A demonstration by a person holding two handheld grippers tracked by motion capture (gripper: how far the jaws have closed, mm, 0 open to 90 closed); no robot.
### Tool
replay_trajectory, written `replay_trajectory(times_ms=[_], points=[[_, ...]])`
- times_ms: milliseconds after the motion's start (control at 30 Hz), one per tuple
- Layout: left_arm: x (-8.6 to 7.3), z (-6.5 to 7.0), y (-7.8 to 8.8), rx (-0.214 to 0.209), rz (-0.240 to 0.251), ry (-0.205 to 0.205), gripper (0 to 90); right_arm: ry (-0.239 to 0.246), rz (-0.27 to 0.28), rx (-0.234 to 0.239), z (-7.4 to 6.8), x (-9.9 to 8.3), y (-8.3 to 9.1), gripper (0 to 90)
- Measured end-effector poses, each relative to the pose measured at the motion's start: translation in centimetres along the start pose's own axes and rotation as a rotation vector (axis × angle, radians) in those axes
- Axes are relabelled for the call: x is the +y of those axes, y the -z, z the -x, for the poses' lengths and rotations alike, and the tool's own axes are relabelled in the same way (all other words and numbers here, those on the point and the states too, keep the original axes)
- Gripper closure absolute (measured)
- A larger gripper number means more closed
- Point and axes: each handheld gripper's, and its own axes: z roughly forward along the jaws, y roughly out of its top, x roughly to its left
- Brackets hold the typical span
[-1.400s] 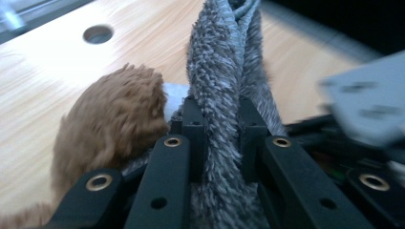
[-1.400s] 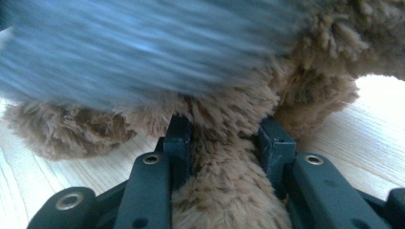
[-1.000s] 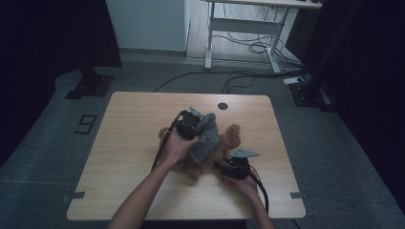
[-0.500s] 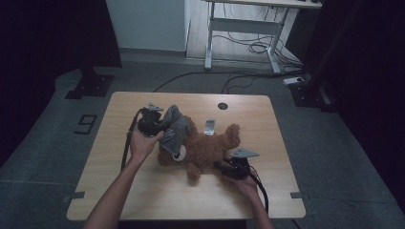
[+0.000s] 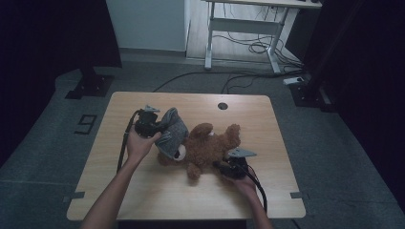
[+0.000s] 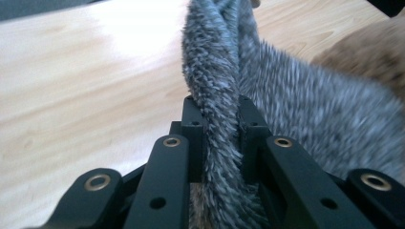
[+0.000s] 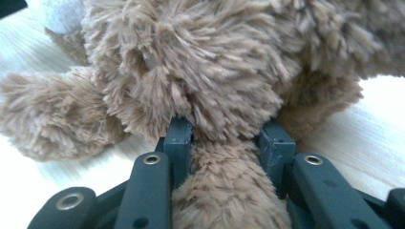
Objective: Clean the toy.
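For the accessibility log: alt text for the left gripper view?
The left hand-held gripper is clamped on a fold of grey fuzzy garment, pulled over a light wooden table. A blurred patch of the brown teddy bear shows at upper right.

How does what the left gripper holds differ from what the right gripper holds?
The left gripper pinches a thin fold of grey fuzzy garment; the right gripper clamps a thick brown limb of the teddy bear. The garment is pulled up off the bear's head end; the limb lies low on the table. Both are shut on plush.

A shaggy brown plush teddy bear (image 5: 210,145) and fuzzy grey cloth garment (image 5: 172,131) lie on the smooth, pale wooden table (image 5: 191,191).
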Motion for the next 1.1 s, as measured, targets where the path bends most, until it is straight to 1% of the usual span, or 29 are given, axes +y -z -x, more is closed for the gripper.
replay_trajectory(times_ms=[67,100,167,233,367,467,600,633,733,800,867,967,1033,1100], points=[[1.0,0.7,-0.5,-0.002,0.000,-0.020,77.3,0.008,-0.003,-0.007,0.1,0.3,-0.3,63.7],[1.6,1.1,-1.1,0.002,-0.008,-0.034,77.2,0.012,0.000,-0.011,0.2,0.4,-0.4,63.7],[2.2,1.6,-2.2,0.006,-0.031,-0.046,76.8,0.017,0.011,-0.024,0.4,0.6,-0.8,63.9],[2.8,1.8,-3.4,0.009,-0.055,-0.048,76.5,0.024,0.011,-0.046,0.5,0.9,-1.2,64.0],[3.0,1.5,-4.6,0.003,-0.070,-0.031,76.5,0.035,0.010,-0.077,0.8,1.4,-1.7,64.0],[2.4,1.1,-4.7,-0.003,-0.073,-0.025,76.8,0.024,0.017,-0.079,1.0,1.4,-1.9,64.0],[1.0,1.0,-4.4,-0.010,-0.065,-0.021,77.4,0.022,0.023,-0.085,0.8,1.3,-1.7,63.6],[0.6,1.2,-4.2,-0.011,-0.056,-0.020,77.6,0.021,0.025,-0.086,0.7,1.3,-1.6,63.2],[-0.5,1.8,-3.6,-0.012,-0.034,-0.033,78.0,0.020,0.026,-0.088,0.5,1.0,-1.2,61.0],[-1.1,2.4,-3.1,-0.018,-0.024,-0.048,78.2,0.021,0.020,-0.101,0.3,0.9,-1.1,58.1],[-1.8,2.9,-2.7,-0.018,-0.012,-0.069,78.4,0.011,0.011,-0.108,0.2,0.9,-1.0,55.6],[-3.0,3.4,-1.9,-0.026,0.011,-0.087,78.6,-0.001,0.001,-0.112,0.2,0.7,-0.8,48.6],[-3.9,3.7,-1.3,-0.040,0.042,-0.083,78.7,-0.013,0.001,-0.105,0.2,0.5,-0.4,41.4],[-4.5,3.8,-0.9,-0.054,0.067,-0.070,78.7,-0.034,0.003,-0.129,0.3,0.5,0.2,31.2]])
